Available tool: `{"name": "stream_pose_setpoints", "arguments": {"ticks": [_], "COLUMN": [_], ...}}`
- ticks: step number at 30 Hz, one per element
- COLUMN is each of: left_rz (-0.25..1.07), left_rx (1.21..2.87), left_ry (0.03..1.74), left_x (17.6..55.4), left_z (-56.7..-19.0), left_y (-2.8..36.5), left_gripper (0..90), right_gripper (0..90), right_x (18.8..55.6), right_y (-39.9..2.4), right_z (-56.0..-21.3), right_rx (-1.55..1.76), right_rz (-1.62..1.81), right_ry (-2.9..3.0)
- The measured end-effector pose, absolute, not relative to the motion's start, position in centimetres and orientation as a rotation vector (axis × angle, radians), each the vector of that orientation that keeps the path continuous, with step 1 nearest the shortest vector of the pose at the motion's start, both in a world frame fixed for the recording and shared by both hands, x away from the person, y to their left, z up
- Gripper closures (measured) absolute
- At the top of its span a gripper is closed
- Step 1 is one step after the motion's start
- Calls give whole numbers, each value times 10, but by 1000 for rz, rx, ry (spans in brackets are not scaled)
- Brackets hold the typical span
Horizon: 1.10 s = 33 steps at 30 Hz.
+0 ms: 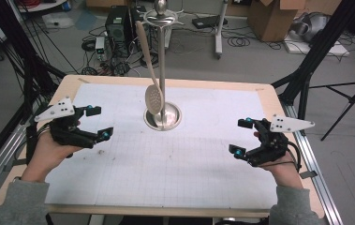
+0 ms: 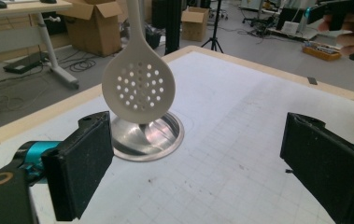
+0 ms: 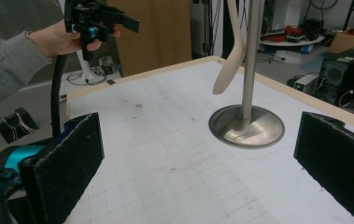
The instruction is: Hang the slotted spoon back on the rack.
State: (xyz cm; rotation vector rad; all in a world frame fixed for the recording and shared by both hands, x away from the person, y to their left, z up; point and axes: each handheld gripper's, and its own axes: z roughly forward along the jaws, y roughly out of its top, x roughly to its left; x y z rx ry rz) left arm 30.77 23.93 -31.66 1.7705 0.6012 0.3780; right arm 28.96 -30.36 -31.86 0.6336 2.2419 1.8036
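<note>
A: Where's the thing they'll be working on?

B: The cream-coloured perforated plastic skimmer spoon [image 1: 153, 96] hangs from the top ring of the polished steel utensil stand [image 1: 161, 56], which sits mid-tabletop [image 1: 119, 159] on a round dished base. The spoon's bowl dangles just above that base, close beside the pole.

A: And the hand-held grippers?

B: The left hand-held gripper [image 1: 98, 123] hovers over the left side of the tabletop, jaws spread wide, nothing between them. The right hand-held gripper [image 1: 241, 137] hovers on the right side, likewise wide open and empty. Both are well apart from the stand.

A: What could go wrong from here?

B: I'd judge the spoon the tricky part. It hangs freely, so a nudge from one jaw would set it swinging away from the pinch. Its handle is thin, smooth and curved, and the flat foam-like black pads [image 2: 85, 169] could slip along it. Lifting it at an angle might catch the hook end on the ring and tip the tall, narrow stand, whose base looks slick on the white gridded mat [image 1: 203, 108].
</note>
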Motion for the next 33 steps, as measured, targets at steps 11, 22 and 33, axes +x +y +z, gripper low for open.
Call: {"name": "stream_pose_setpoints", "arguments": {"ticks": [11,22,33], "left_rz": [419,414,425], "left_rx": [1768,1737,1738], "left_ry": [591,600,624], "left_x": [292,284,275], "left_z": [-324,-337,-347], "left_y": [245,260,269], "left_gripper": [102,102,102], "right_gripper": [2,2,2], "right_x": [291,290,290], "right_y": [-304,-304,-304], "right_z": [-319,-318,-321], "right_rx": [635,634,645], "right_rz": [1808,1805,1794], "right_ry": [2231,2222,2229]}}
